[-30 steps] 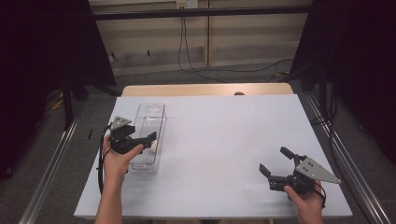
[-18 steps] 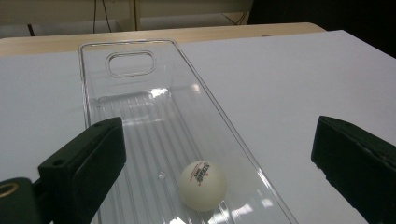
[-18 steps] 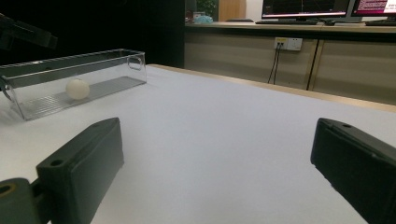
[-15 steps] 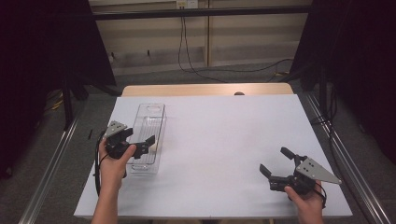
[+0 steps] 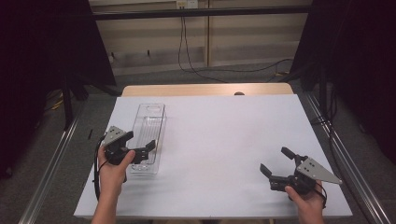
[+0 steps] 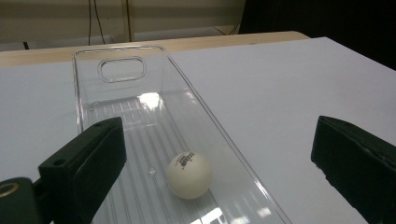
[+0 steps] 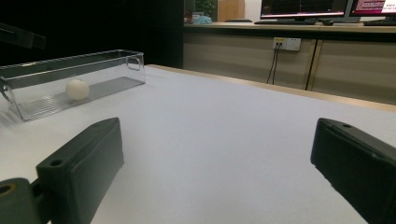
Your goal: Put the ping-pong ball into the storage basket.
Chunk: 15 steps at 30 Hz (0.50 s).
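1. Over at the left of the high view, the left tongs (image 5: 142,150) hang above the near end of a clear plastic bin (image 5: 148,122), which lies lengthwise on the white desk (image 5: 224,140). Their jaws have just been opening and now stand wide with nothing between them, so I judge they have let go of their load.

2. Low in the centre of the left gripper view, a white ping-pong ball (image 6: 188,175) rests on the ribbed floor of the bin, below and between the spread jaws and touching neither. The bin's walls keep it from rolling off across the desk, which is likely why it sits there.

3. At the upper left of that view, the bin's far end wall has a cut-out handle (image 6: 121,69), with no hand on it.

4. Toward the lower right of the high view, the right tongs (image 5: 279,169) sit low over bare desk, well apart from the bin, jaws wide and empty. They look parked out of the way; from their own view the bin and ball (image 7: 77,89) show far off at the left.
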Motion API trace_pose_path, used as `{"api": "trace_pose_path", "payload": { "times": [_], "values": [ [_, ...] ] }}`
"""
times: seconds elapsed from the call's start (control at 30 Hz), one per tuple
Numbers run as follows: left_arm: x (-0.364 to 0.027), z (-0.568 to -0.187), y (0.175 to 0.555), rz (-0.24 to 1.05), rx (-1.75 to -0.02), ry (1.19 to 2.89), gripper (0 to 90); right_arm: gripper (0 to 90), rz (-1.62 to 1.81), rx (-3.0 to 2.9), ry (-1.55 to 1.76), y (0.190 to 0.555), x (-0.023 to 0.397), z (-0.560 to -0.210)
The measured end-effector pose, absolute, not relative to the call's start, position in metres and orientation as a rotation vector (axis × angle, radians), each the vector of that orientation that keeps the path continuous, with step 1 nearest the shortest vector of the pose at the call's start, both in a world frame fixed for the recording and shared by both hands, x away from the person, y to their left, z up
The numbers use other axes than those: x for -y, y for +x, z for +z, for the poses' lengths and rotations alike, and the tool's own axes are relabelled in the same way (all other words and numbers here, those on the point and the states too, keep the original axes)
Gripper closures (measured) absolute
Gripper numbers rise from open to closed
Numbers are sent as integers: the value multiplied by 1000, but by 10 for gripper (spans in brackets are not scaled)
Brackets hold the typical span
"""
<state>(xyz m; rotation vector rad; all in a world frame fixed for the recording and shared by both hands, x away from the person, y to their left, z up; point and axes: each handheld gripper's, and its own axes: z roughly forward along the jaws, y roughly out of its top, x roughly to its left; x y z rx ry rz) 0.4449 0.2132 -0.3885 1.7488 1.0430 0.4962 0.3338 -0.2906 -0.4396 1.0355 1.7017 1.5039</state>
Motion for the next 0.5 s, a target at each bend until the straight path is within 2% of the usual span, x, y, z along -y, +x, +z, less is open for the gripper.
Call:
{"api": "trace_pose_path", "payload": {
  "times": [0.5],
  "values": [
    [-216,-393,432,542,-1021,1711,34,18,1511,-1697,1036,333,291,-439]
  ]
}}
